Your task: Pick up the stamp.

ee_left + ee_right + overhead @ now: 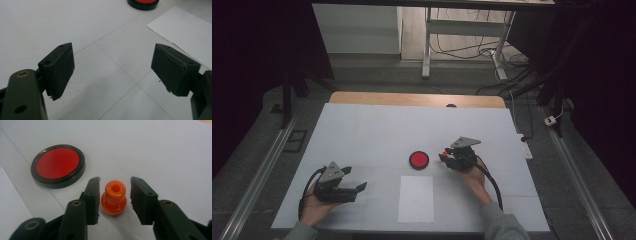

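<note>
The right gripper (113,195) brackets the upright orange stamp (113,198), one finger (93,200) touching its base and the other just clear, so gripping, inking and stamping remain, while the left gripper (112,72) gapes empty.

A white tabletop (362,130) with a bare wooden strip along its far edge stands on grey floor (257,150). Metal rails (267,165) run along both sides. Beyond it, a white-legged desk frame (428,45) stands over tangled cables (472,50). The room's edges lie in darkness.
</note>
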{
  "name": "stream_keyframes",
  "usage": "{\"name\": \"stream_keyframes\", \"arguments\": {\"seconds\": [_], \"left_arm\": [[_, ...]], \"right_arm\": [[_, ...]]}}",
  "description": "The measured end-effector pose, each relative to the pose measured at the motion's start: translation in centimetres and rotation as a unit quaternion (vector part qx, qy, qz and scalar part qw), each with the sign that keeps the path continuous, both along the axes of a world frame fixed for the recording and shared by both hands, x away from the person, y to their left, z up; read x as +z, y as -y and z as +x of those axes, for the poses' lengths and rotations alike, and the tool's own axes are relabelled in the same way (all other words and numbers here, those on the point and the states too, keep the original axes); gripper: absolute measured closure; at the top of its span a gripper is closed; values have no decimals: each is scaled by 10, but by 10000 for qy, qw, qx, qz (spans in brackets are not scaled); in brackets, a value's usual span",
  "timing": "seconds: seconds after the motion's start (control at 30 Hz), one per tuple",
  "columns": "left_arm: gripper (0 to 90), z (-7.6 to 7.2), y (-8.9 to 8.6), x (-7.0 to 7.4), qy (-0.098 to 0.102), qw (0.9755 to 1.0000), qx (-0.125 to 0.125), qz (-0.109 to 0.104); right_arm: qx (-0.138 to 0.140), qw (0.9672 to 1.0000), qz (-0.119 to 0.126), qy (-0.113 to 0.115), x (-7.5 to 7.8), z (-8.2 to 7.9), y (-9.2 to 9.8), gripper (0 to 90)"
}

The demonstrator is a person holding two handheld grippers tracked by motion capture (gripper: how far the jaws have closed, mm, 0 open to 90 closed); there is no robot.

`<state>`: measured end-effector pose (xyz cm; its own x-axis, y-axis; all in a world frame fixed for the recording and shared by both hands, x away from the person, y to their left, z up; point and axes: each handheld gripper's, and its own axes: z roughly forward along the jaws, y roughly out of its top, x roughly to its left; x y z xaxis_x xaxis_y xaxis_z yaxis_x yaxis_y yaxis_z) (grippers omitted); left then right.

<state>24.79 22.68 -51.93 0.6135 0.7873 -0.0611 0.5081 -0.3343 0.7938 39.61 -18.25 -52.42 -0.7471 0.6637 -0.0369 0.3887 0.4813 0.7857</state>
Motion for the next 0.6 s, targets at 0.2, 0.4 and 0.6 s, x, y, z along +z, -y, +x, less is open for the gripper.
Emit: {"name": "stream_keyframes", "arguments": {"seconds": [0.2, 0.4, 0.6], "left_arm": [[191, 0, 0, 0, 16, 10000, 6, 24], [193, -1, 0, 0, 37, 10000, 10, 30], [194, -1, -1, 0, 32, 10000, 13, 23]], "right_arm": [[17, 10000, 44, 46, 0, 0, -1, 712], [-8, 9999, 100, 48, 0, 0, 0, 719], [-37, 9996, 243, 122, 5, -2, 2, 719]]}}
